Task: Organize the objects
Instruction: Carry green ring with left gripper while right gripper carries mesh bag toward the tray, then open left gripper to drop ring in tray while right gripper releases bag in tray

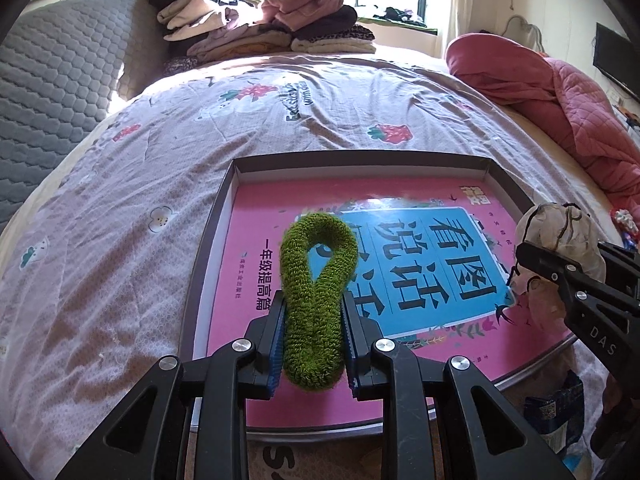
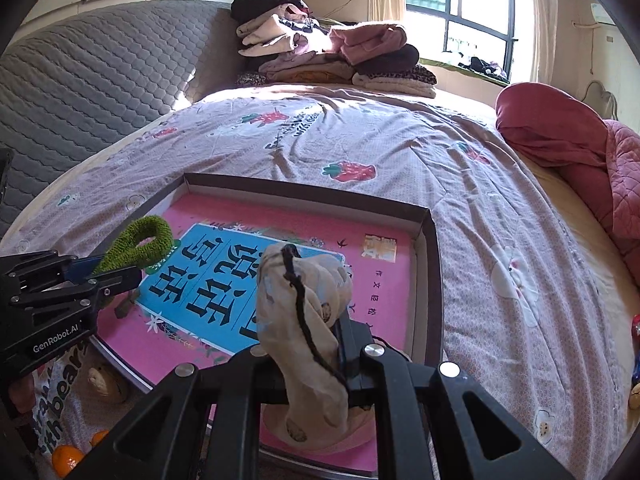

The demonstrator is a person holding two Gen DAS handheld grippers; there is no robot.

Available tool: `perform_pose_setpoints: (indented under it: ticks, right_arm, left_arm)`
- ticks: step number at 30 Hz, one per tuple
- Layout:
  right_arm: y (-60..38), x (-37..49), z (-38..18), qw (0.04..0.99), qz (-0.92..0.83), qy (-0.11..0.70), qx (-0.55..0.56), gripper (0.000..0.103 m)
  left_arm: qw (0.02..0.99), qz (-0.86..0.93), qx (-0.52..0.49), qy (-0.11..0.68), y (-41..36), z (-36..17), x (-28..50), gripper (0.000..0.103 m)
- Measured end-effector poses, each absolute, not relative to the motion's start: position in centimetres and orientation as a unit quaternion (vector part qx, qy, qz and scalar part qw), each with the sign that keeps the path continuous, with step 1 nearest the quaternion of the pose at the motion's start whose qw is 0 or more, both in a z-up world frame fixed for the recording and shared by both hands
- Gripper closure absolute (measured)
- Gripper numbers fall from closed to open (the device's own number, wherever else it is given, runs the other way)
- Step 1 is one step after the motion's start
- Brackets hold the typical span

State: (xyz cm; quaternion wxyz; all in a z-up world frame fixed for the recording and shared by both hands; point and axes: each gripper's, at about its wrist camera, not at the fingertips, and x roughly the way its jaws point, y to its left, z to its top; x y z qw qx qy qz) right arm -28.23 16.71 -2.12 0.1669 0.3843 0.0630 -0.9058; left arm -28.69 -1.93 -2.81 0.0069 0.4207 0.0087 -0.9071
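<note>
Left wrist view, item one: your left tool is clenched on a green fuzzy loop, gripped at its narrow waist so the open end of the loop stands clear ahead of the fingers. It hangs above the shallow box, over the pink book that lies flat inside and fills most of the floor.

Item two: your right tool is clenched on a beige drawstring pouch, its dark cord trailing down the front. You hold it over the same book, toward the box's near right side. In the left wrist view the pouch and the right tool show at the right edge.

Item three, surroundings: the box rests on the bed, on a sheet printed with strawberries. Folded clothes are stacked at the far end; a red quilt is heaped at the right.

Item four, still loose on the bed near the box in the right wrist view: oranges, a small brown object you cannot identify, and a red thing at the far right edge.

Progress, as a judgement: only the book is in the box. Two items are in hand and unplaced; both need lowering and release, then the strays remain.
</note>
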Motion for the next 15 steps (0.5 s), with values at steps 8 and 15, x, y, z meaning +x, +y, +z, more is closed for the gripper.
perform_pose_setpoints:
  ticks: [8, 15]
  right_arm:
    - [16.84, -28.38, -2.38, 0.165, -0.899, 0.057, 0.401, 0.085]
    - [16.77, -28.48, -2.27, 0.16, -0.897, 0.056, 0.409, 0.07]
  left_arm:
    - [0.008, -0.9, 0.435, 0.016, -2.44, -3.58, -29.08, 0.071]
    - [0.017, -0.898, 0.439, 0.015, -2.69, -3.73, -29.25, 0.065]
